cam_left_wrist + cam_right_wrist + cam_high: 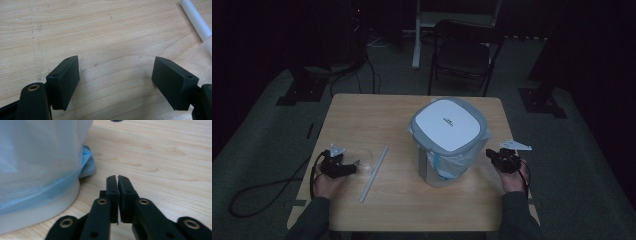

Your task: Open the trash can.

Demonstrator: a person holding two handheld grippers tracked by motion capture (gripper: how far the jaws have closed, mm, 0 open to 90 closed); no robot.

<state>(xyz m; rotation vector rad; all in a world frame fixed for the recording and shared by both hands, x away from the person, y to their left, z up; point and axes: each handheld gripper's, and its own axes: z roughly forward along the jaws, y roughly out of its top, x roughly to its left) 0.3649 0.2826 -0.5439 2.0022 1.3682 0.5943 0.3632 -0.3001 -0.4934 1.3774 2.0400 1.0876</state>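
A white bin (pixel 447 142) with a grey-rimmed white lid (pixel 447 122) stands right of the table's middle, lined with a pale plastic bag that has blue ties (pixel 88 162). My right gripper (pixel 488 153) hovers just right of the bin. In the right gripper view its jaws (pixel 117 180) are shut with nothing between them, and the bin's wall (pixel 37 170) rises close on the left. My left gripper (pixel 354 167) rests at the table's left, open and empty (pixel 115 80) over bare wood. A white tube (pixel 374 172) (pixel 196 21) lies beside it.
A piece of clear plastic (pixel 364 157) lies between the left gripper and the tube. The wooden table (pixel 362 115) stands on grey carpet. A dark folding chair (pixel 462 52) is behind the far edge. A black cable (pixel 257 195) loops on the floor at left.
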